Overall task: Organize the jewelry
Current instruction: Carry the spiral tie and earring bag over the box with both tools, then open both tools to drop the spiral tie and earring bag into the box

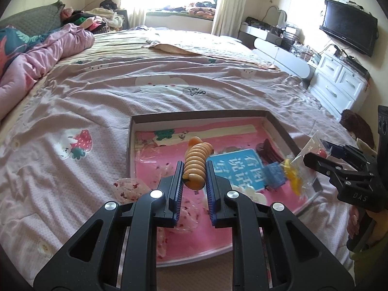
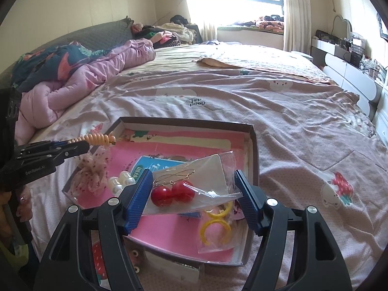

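Observation:
A shallow box (image 1: 135, 121) with a pink lining lies on the bed; it also shows in the right wrist view (image 2: 253, 140). My left gripper (image 1: 194, 169) is shut on an orange spiral hair tie (image 1: 196, 160) and holds it above the box; the tie also shows in the right wrist view (image 2: 99, 139). My right gripper (image 2: 194, 191) has wide-set jaws that hold a clear bag of red ball earrings (image 2: 173, 192) by its edges over the box. In the left wrist view the right gripper (image 1: 315, 160) holds that bag (image 1: 312, 145) at the box's right edge.
In the box lie a blue card (image 2: 150, 167), a bag with yellow rings (image 2: 215, 228), white pearl clips (image 2: 121, 181), a pink speckled scrunchie (image 2: 93, 172) and a dark comb (image 1: 268, 150). A pink quilt (image 2: 97, 72) lies on the far left. White drawers (image 1: 339, 84) stand on the right.

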Available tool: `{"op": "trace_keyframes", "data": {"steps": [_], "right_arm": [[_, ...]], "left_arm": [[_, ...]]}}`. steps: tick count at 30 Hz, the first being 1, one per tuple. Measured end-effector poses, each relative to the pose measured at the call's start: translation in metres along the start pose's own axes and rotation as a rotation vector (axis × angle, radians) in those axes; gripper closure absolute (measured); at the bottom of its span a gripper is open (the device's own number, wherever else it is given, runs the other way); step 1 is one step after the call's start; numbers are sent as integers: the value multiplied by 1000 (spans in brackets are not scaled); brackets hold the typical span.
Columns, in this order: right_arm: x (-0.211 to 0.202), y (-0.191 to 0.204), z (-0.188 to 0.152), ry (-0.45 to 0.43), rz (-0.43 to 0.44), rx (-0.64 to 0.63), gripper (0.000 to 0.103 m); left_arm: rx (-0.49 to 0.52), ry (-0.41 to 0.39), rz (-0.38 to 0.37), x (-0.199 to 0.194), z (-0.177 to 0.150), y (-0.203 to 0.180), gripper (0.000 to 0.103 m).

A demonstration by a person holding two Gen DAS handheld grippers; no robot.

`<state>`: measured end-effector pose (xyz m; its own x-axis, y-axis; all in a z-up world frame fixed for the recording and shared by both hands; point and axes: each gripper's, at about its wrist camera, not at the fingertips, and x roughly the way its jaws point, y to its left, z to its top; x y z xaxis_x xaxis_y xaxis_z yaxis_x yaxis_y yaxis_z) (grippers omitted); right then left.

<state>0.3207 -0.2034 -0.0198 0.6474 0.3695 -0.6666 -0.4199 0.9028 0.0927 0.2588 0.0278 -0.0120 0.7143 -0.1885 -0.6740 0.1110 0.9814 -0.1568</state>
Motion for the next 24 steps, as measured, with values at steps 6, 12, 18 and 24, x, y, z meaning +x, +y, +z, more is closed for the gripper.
{"op": "trace_keyframes", "data": {"steps": [6, 12, 18, 24], "right_arm": [[20, 4, -6, 33, -13, -6, 37], [31, 11, -11, 53, -31, -22, 37], [38, 16, -18, 70, -29, -32, 37], [39, 16, -25, 84, -18, -11, 36]], "left_arm": [[-5, 16, 10, 10, -2, 5, 92], [-12, 21, 14, 13, -4, 9, 92], [-18, 23, 14, 14, -4, 11, 92], [-22, 19, 12, 12, -5, 11, 92]]}}
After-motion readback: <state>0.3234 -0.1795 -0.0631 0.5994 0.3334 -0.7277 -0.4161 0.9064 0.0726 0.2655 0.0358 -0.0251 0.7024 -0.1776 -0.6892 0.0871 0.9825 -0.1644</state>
